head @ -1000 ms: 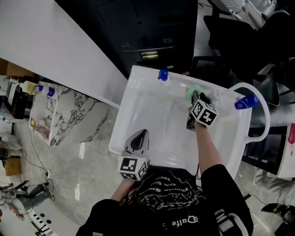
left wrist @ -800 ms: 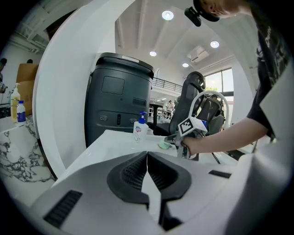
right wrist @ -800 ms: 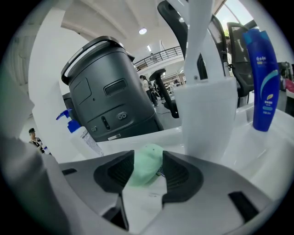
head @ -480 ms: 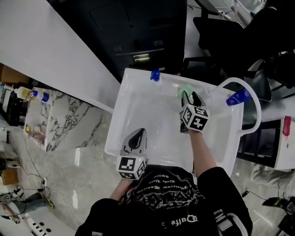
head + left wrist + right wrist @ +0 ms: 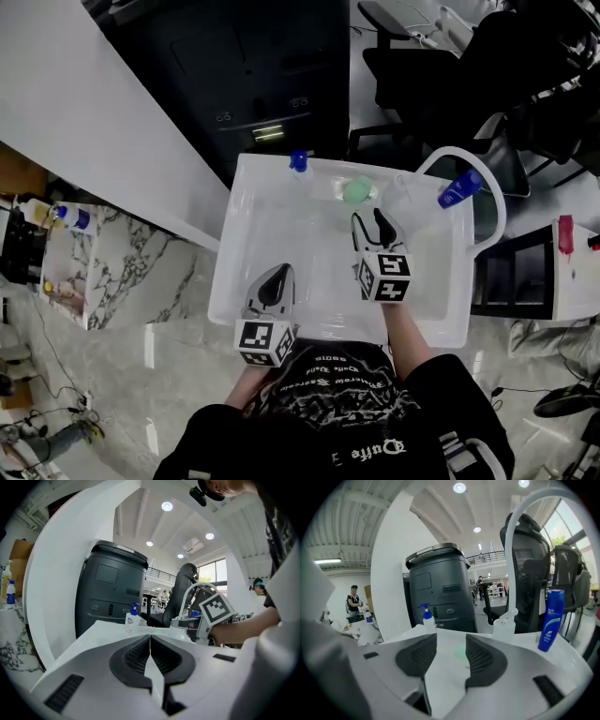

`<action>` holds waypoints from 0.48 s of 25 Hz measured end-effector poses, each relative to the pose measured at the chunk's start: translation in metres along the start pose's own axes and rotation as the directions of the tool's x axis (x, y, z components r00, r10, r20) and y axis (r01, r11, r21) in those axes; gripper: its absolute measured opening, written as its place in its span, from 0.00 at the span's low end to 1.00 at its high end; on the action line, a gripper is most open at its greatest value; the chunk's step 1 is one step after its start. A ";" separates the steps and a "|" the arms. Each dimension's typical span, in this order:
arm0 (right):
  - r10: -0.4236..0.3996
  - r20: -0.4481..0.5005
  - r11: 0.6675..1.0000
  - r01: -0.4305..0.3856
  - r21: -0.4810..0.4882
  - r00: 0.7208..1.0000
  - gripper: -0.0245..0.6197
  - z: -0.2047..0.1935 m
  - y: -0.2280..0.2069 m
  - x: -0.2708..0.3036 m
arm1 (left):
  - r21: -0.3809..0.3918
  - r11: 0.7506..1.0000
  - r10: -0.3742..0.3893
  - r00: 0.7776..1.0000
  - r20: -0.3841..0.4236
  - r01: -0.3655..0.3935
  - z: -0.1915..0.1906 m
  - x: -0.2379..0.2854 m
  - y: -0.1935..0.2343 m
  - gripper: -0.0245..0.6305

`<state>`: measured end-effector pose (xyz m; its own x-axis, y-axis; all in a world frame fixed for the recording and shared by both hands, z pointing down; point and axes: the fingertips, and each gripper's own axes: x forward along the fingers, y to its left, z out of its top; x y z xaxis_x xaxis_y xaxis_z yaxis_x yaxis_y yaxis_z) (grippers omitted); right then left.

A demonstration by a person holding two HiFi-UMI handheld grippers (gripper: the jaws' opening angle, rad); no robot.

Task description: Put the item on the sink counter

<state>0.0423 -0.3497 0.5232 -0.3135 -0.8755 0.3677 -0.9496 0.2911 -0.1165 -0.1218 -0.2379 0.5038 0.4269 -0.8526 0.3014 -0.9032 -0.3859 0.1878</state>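
The green round item (image 5: 357, 191) lies on the back ledge of the white sink (image 5: 246, 281), between a pump bottle and a clear bottle. My right gripper (image 5: 371, 223) hovers over the basin just short of it. Its jaws have just been opening and now stand open with nothing between them. In the right gripper view the green item (image 5: 461, 652) shows as a pale patch beyond the right gripper (image 5: 451, 641). My left gripper (image 5: 279, 277) rests shut and empty over the sink's near left; the left gripper (image 5: 150, 638) shows its pads pressed together.
On the back ledge stand a blue-capped pump bottle (image 5: 299, 162), a clear bottle (image 5: 505, 625) and a blue shampoo bottle (image 5: 458, 188). A tall white arched faucet (image 5: 494, 192) rises at the right. A dark bin (image 5: 440, 588) stands behind the sink.
My right gripper has pulled back from the green item toward me and risen, leaving the item on the back ledge. The left gripper has barely moved.
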 end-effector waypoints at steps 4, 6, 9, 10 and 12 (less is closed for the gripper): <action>0.001 0.010 0.999 0.000 -0.036 1.000 0.33 -0.004 0.014 -0.032 | 0.005 0.999 -0.047 0.999 0.012 0.047 0.000 0.001 -0.011 0.05; -0.001 0.006 0.999 0.001 -0.039 1.000 0.33 -0.010 0.020 -0.046 | 0.007 0.997 -0.071 0.997 0.014 0.071 -0.002 0.001 -0.017 0.05; 0.002 -0.003 0.998 -0.002 -0.056 1.000 0.33 -0.020 0.028 -0.064 | 0.009 0.995 -0.102 0.995 0.011 0.102 -0.005 0.003 -0.024 0.05; 0.007 -0.006 0.998 -0.007 -0.062 1.000 0.33 -0.023 0.032 -0.069 | 0.010 0.994 -0.111 0.994 0.008 0.111 -0.006 0.003 -0.027 0.05; 0.017 -0.015 0.997 -0.018 -0.074 1.000 0.33 -0.030 0.039 -0.078 | 0.017 0.991 -0.129 0.992 0.002 0.129 -0.009 0.004 -0.033 0.05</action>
<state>0.0297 -0.2578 0.5178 -0.3295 -0.8647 0.3790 -0.9408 0.3346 -0.0545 -0.0904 -0.2253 0.5068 0.5401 -0.7960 0.2731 -0.8410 -0.4988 0.2096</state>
